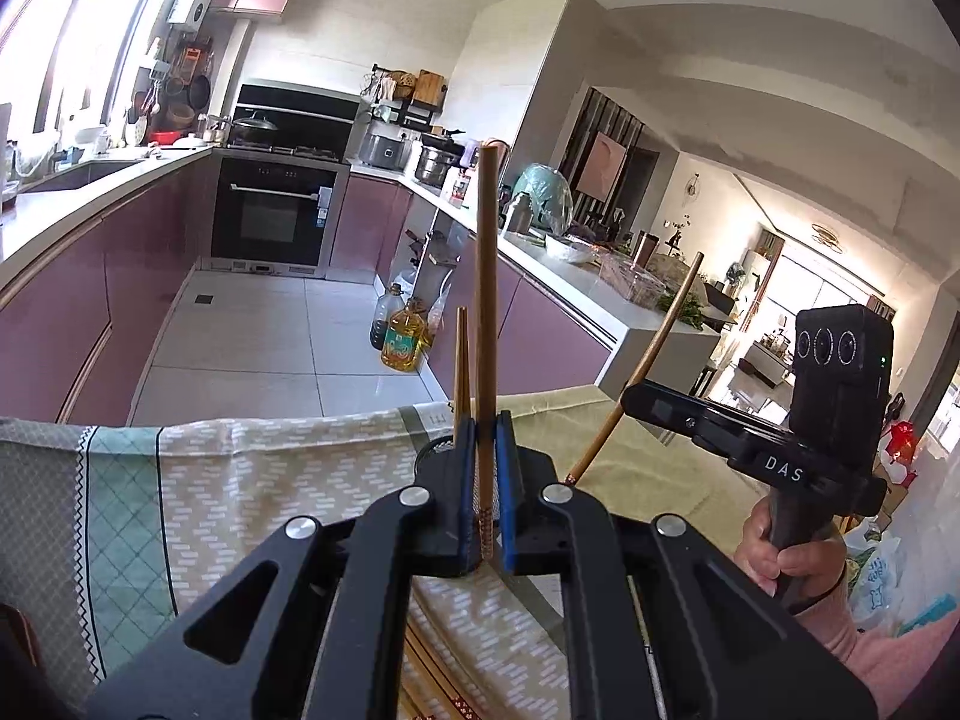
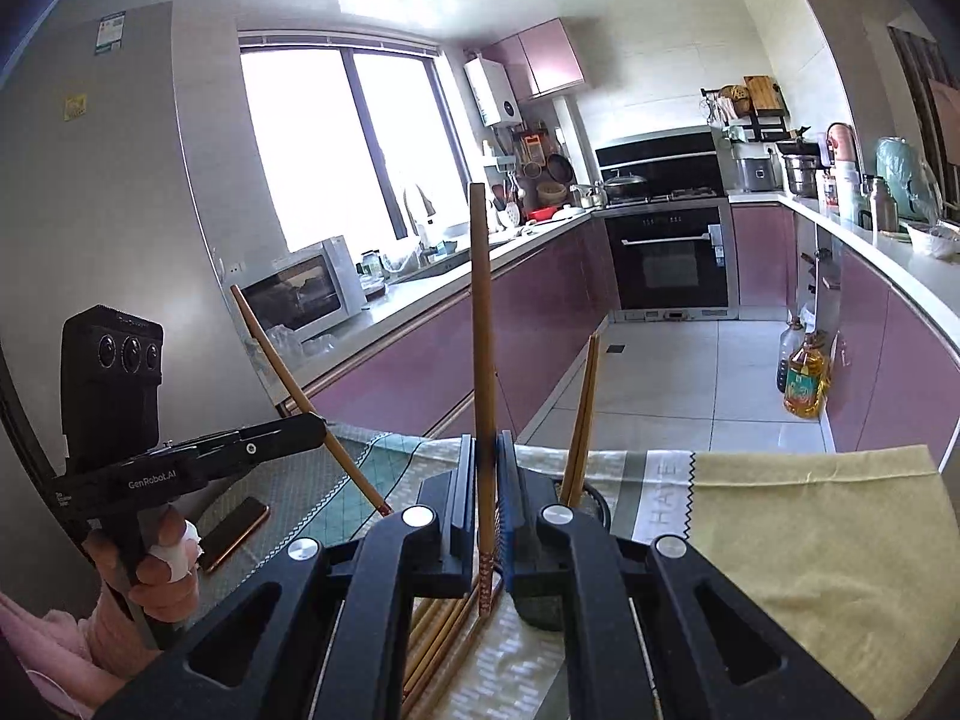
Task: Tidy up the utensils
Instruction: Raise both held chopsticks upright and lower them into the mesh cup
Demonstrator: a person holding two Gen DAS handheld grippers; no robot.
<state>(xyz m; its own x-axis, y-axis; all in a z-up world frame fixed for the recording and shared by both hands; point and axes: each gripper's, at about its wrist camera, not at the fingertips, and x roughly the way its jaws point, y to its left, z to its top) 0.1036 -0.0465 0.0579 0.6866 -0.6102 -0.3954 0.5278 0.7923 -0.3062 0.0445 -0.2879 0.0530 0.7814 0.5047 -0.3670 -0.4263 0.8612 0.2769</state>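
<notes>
My left gripper (image 1: 485, 420) is shut on a brown wooden chopstick (image 1: 486, 312) that stands upright between its fingers. My right gripper (image 2: 485, 441) is shut on another upright chopstick (image 2: 482, 324). Each gripper shows in the other's view, holding its chopstick tilted: the right gripper (image 1: 630, 396) at the right of the left wrist view, the left gripper (image 2: 318, 420) at the left of the right wrist view. A dark round holder (image 2: 594, 501) just behind the fingers has chopsticks (image 2: 582, 420) standing in it. Several more chopsticks (image 2: 438, 630) lie on the cloth below.
A patterned tablecloth (image 2: 810, 540) covers the table, whose far edge drops to the tiled kitchen floor. A phone (image 2: 234, 531) lies on the cloth at the left. Oil bottles (image 1: 403, 339) stand on the floor by the pink cabinets. A fridge (image 2: 120, 210) stands at the left.
</notes>
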